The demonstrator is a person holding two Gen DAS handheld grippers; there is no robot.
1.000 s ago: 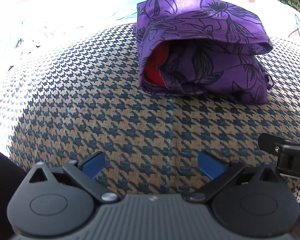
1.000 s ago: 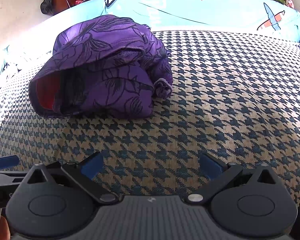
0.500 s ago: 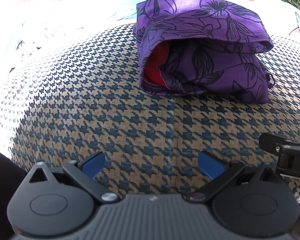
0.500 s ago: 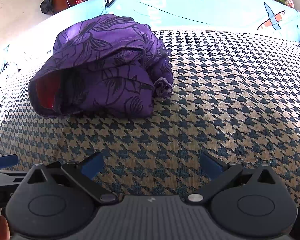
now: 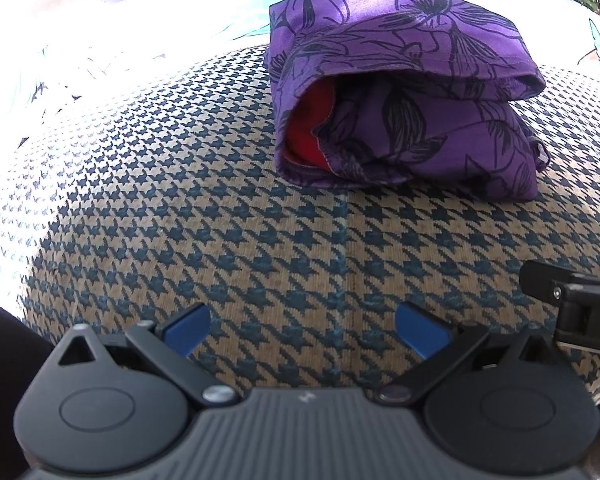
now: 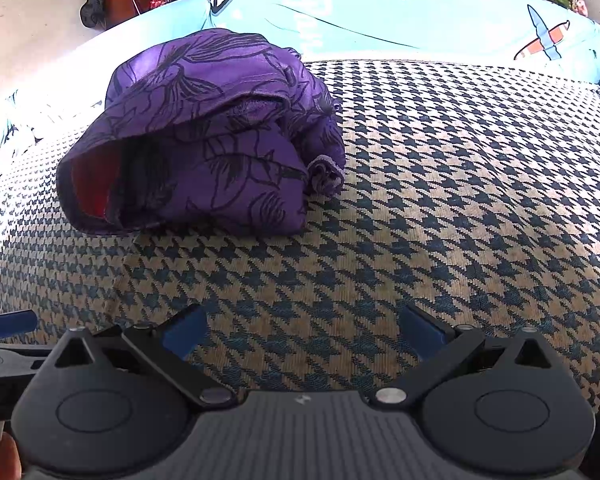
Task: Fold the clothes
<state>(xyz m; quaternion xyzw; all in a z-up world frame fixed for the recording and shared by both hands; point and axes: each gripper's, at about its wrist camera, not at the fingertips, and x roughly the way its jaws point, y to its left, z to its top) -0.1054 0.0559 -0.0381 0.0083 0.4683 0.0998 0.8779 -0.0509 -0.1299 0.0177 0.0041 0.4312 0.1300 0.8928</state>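
Purple garment (image 5: 404,92) lies folded in a thick bundle on the houndstooth cloth (image 5: 220,220), red lining showing at its open left end. Left gripper (image 5: 302,330): jaws spread wide, nothing between them, low over the cloth, well short of the bundle. Right gripper (image 6: 300,330): the same, jaws apart and empty, bundle ahead to its left. Turquoise sheet (image 6: 380,20) behind.
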